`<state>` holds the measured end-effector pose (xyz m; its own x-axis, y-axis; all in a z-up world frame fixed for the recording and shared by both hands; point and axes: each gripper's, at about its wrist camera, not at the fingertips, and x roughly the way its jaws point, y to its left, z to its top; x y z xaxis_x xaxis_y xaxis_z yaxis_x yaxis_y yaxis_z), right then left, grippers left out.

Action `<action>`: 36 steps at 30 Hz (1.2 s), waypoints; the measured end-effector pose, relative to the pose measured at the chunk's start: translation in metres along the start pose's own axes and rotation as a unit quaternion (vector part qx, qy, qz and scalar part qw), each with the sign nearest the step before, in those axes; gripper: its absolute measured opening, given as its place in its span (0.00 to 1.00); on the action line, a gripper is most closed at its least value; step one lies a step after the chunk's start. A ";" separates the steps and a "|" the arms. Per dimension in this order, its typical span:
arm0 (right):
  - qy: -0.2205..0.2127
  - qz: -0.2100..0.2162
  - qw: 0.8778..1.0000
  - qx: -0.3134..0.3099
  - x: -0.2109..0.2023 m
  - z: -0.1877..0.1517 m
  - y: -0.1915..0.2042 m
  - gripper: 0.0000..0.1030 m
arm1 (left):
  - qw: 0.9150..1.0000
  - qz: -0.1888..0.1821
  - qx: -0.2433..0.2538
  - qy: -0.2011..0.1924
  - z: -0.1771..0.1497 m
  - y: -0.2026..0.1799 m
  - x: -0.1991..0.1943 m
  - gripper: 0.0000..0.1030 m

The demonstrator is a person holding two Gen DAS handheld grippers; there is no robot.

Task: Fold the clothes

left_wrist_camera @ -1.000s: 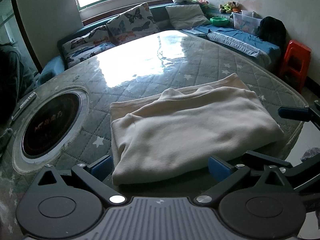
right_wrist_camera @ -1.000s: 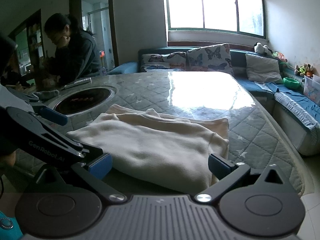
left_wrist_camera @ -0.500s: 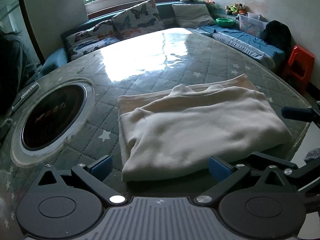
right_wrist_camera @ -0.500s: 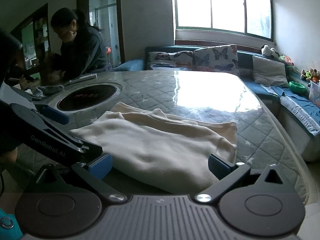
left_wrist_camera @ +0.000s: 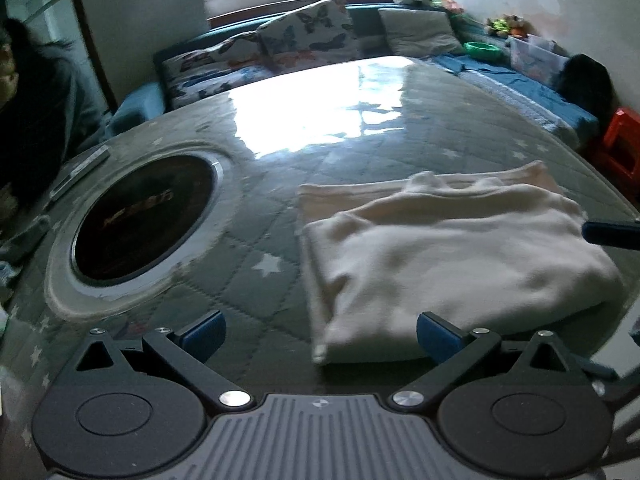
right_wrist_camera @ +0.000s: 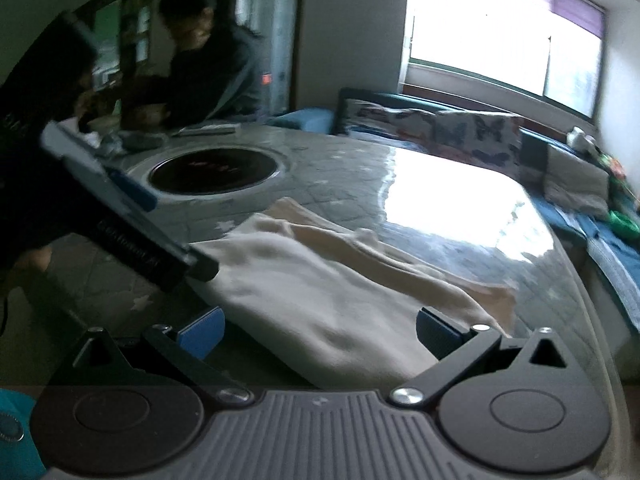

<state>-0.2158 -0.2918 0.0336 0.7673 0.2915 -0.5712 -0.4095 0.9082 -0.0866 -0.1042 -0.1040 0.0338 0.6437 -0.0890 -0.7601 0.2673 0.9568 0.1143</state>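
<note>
- The room: a window [right_wrist_camera: 504,44] throws hard glare, a sofa with butterfly cushions [left_wrist_camera: 308,36] runs along the far wall, and a red stool [left_wrist_camera: 620,148] stands at the right edge of my left view. Someone in dark clothes [right_wrist_camera: 208,64] leans over the far end of the table.
- The table [left_wrist_camera: 360,136]: a quilted, star-printed cover under a glossy sheet, with a round black hob [left_wrist_camera: 144,216] set into it, well apart from my work.
- The garment [left_wrist_camera: 448,264]: cream fleece, lying near my edge of the table in a flat rectangle of at least 2 layers (a thinner layer pokes out along the far side).
- My judgement: the fold looks nearly done, with perhaps 1 more halving or a squaring-up left.
- Both tools: my left gripper [left_wrist_camera: 320,332] and right gripper [right_wrist_camera: 318,330] are spread wide and empty, just short of the near hem.
- Next, I think, each needs a near corner pinched through all layers, lifted evenly so nothing slides on that slick sheet.
</note>
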 end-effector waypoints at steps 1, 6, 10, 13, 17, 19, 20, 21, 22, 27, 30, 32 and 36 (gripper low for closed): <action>0.003 0.008 1.000 -0.012 0.002 0.003 0.004 1.00 | 1.000 0.002 -0.010 0.001 0.001 0.006 0.001 1.00; 0.008 0.040 0.997 -0.071 0.014 0.016 0.026 0.98 | 0.998 0.014 -0.060 0.007 0.003 0.037 0.007 1.00; 0.021 0.068 0.991 -0.114 0.028 0.027 0.046 0.90 | 0.993 0.009 -0.115 0.012 0.006 0.065 0.011 1.00; 0.029 0.072 0.988 -0.131 0.037 0.029 0.054 0.81 | 0.989 0.002 -0.146 0.014 0.008 0.080 0.014 1.00; 0.039 0.075 0.985 -0.152 0.049 0.032 0.064 0.53 | 0.985 -0.029 -0.172 0.019 0.008 0.089 0.018 1.00; 0.044 0.077 0.983 -0.162 0.055 0.034 0.069 0.44 | 0.981 -0.055 -0.183 0.025 0.010 0.089 0.020 1.00; 0.046 0.077 0.982 -0.167 0.058 0.034 0.071 0.37 | 0.978 -0.070 -0.192 0.028 0.010 0.089 0.021 1.00; 0.049 0.078 0.981 -0.172 0.061 0.035 0.074 0.33 | 0.975 -0.085 -0.201 0.031 0.010 0.089 0.023 1.00; 0.051 0.079 0.980 -0.177 0.064 0.036 0.076 0.29 | 0.972 -0.100 -0.211 0.035 0.011 0.090 0.025 1.00; 0.038 0.094 0.986 -0.133 0.059 0.046 0.061 0.16 | 0.947 -0.161 -0.269 0.069 0.013 0.091 0.042 1.00; 0.025 0.105 0.990 -0.092 0.052 0.054 0.046 0.15 | 0.925 -0.201 -0.310 0.089 0.015 0.091 0.052 1.00; 0.016 0.112 0.992 -0.064 0.047 0.059 0.036 0.15 | 0.910 -0.228 -0.330 0.100 0.017 0.090 0.059 1.00; 0.007 0.121 0.992 -0.041 0.041 0.061 0.027 0.15 | 0.901 -0.258 -0.332 0.104 0.025 0.080 0.067 0.92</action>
<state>-0.1654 -0.2372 0.0578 0.6350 0.4922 -0.5953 -0.6197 0.7847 -0.0123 -0.0217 -0.0402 0.0082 0.3896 -0.5810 -0.7146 -0.0403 0.7644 -0.6435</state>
